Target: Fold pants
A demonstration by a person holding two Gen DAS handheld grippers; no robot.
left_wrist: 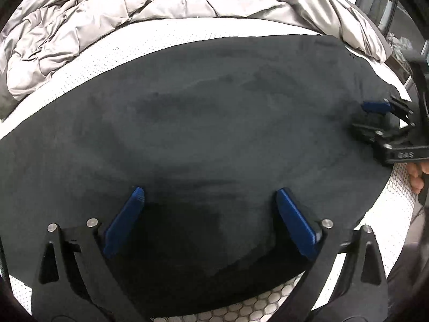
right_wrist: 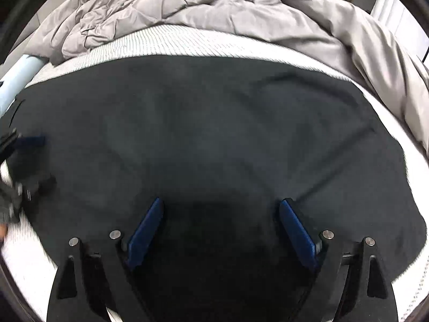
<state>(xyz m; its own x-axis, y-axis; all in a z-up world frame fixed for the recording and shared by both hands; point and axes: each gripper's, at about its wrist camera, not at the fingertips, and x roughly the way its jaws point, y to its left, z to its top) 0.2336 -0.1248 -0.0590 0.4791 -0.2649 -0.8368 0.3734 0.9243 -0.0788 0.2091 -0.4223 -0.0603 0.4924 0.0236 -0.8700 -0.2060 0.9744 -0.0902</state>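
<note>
Dark pants (left_wrist: 201, 123) lie spread flat on the white mattress (left_wrist: 88, 61); they fill the right wrist view too (right_wrist: 214, 134). My left gripper (left_wrist: 209, 191) is open, its blue fingers (left_wrist: 126, 220) low over the pants' near part. My right gripper (right_wrist: 222, 202) is open over the pants as well, blue fingers (right_wrist: 297, 233) wide apart. In the left wrist view the right gripper (left_wrist: 375, 112) shows at the pants' right edge. In the right wrist view the left gripper (right_wrist: 29, 155) shows blurred at the left edge.
A crumpled grey duvet (left_wrist: 120, 8) is piled along the far side of the bed, also in the right wrist view (right_wrist: 214, 8). The mattress edge with mesh cover (left_wrist: 268, 300) runs near me. A person's hand (left_wrist: 417, 177) holds the right gripper.
</note>
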